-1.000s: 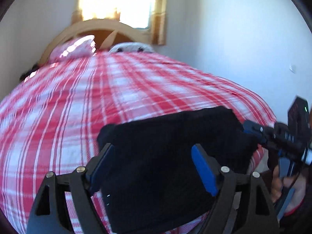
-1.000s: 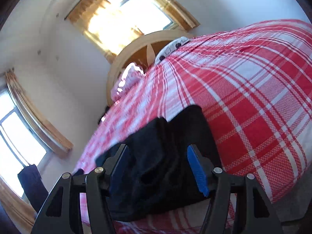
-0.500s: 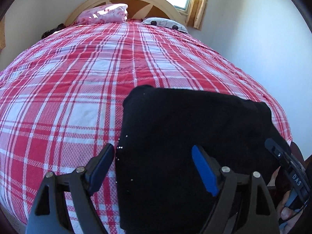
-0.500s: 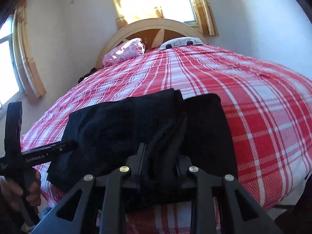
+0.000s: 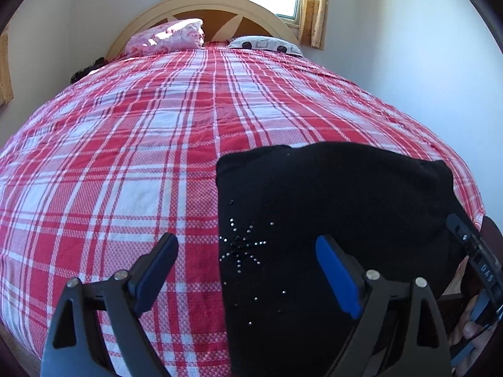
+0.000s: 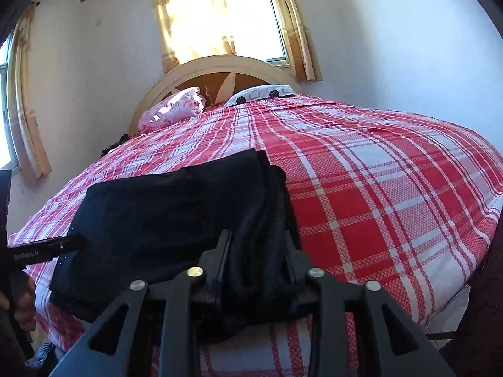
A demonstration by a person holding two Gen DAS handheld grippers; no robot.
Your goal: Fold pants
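Black pants (image 5: 339, 220), folded into a thick block, lower right of frame on a red plaid bedspread (image 5: 125, 157). Left gripper (image 5: 248, 270) opening wide, empty, straddling the block's left edge. Right gripper (image 6: 256, 270) opening, bunched fabric between its jaws. Likely risk: cloth snagging, dragging layers apart.

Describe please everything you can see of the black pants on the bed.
The black pants are dark, soft-looking fabric, folded into a thick rectangle near the foot of the bed, on the red plaid cover. Small shiny studs form a star on one side. The right gripper has a thick fold of their edge between its jaws, which are opening. The left gripper stands wide open above them, gripping nothing.
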